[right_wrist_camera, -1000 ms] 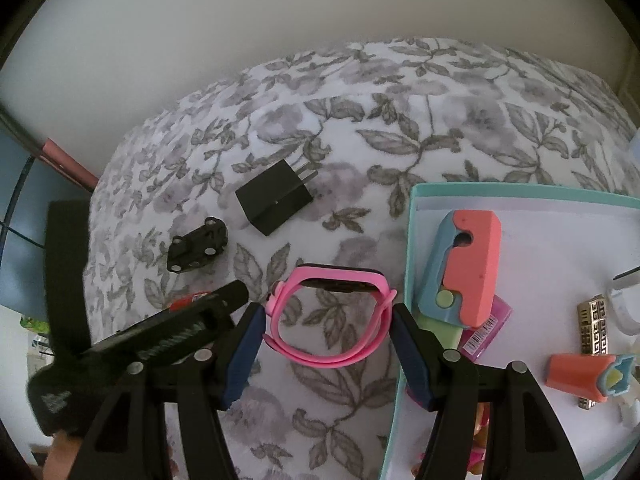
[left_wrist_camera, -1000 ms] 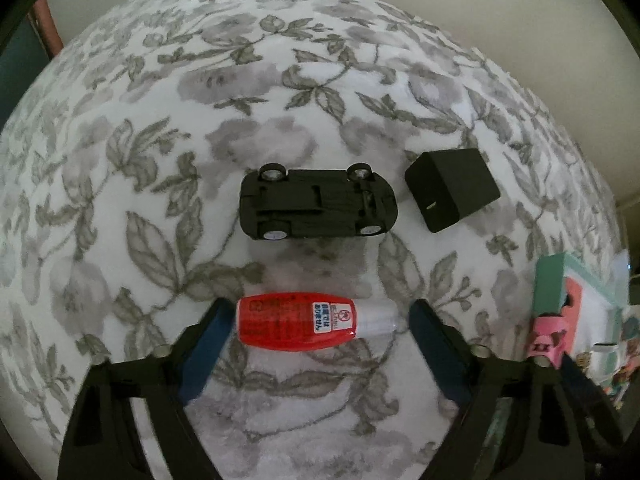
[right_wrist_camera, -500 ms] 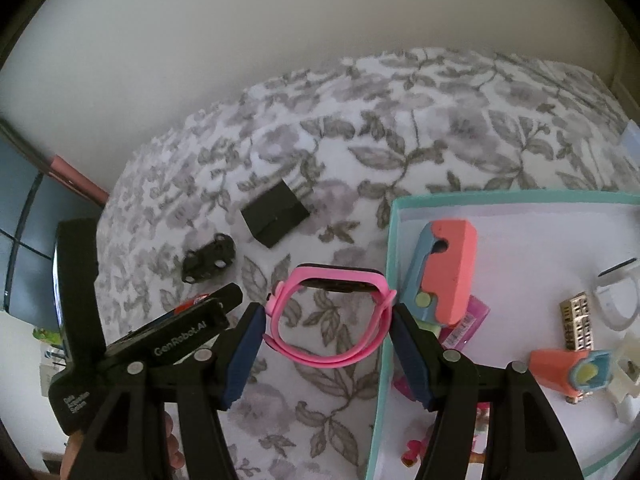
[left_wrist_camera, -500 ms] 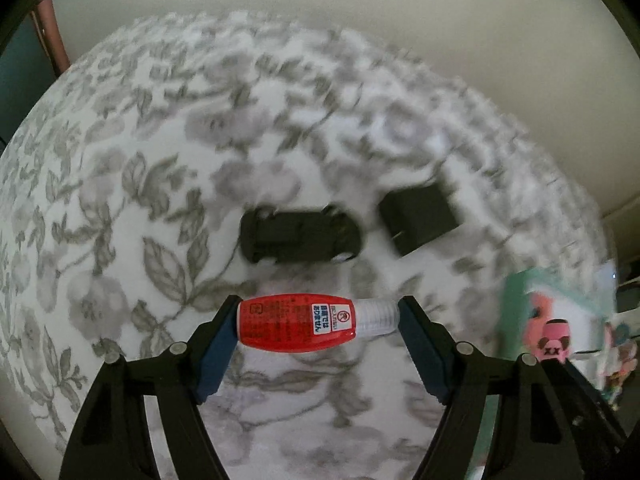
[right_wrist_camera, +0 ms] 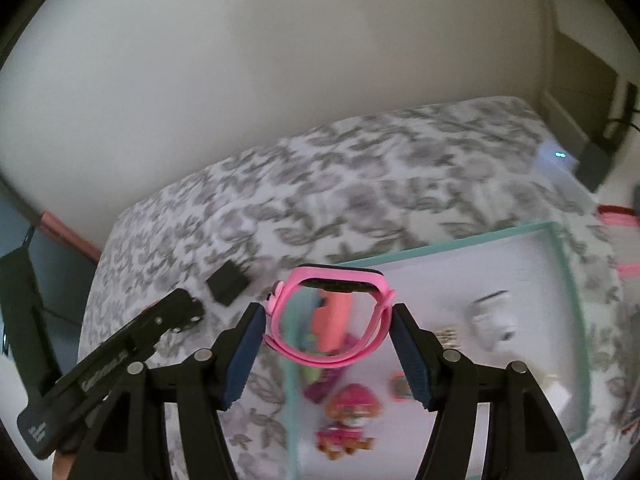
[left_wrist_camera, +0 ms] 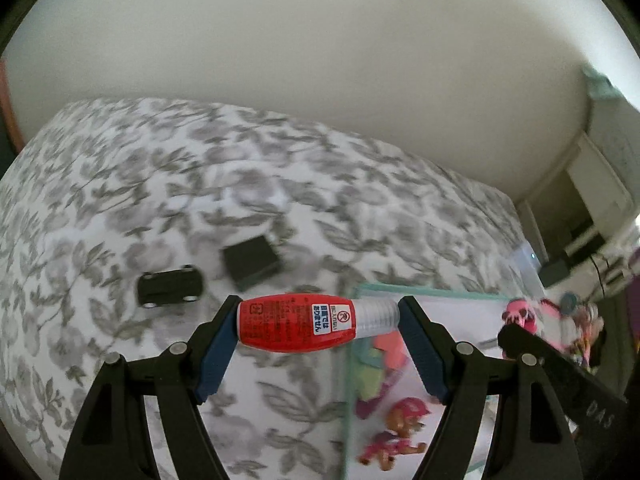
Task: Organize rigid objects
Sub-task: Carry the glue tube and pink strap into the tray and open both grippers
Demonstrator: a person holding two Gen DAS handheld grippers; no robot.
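Observation:
My left gripper (left_wrist_camera: 318,322) is shut on a small red bottle (left_wrist_camera: 296,325) with a clear cap, held crosswise above the bed near the left rim of a teal-edged tray (left_wrist_camera: 424,291). My right gripper (right_wrist_camera: 329,322) is shut on a pink watch (right_wrist_camera: 332,320), its band pressed between the blue pads, above the tray's (right_wrist_camera: 444,246) left part. A black toy car (left_wrist_camera: 170,287) and a black charger block (left_wrist_camera: 251,262) lie on the floral bedcover. The left gripper's body (right_wrist_camera: 108,364) shows at lower left in the right wrist view.
The tray holds several small toys: a pink pup figure (right_wrist_camera: 348,420), an orange and teal piece (right_wrist_camera: 334,322), a white item (right_wrist_camera: 494,320). A plain wall rises behind the bed. A white device with a light (right_wrist_camera: 556,158) sits at the bed's far corner.
Both grippers have risen and swung toward the tray with the bottle and the watch still gripped. The car and charger now look smaller and farther left.

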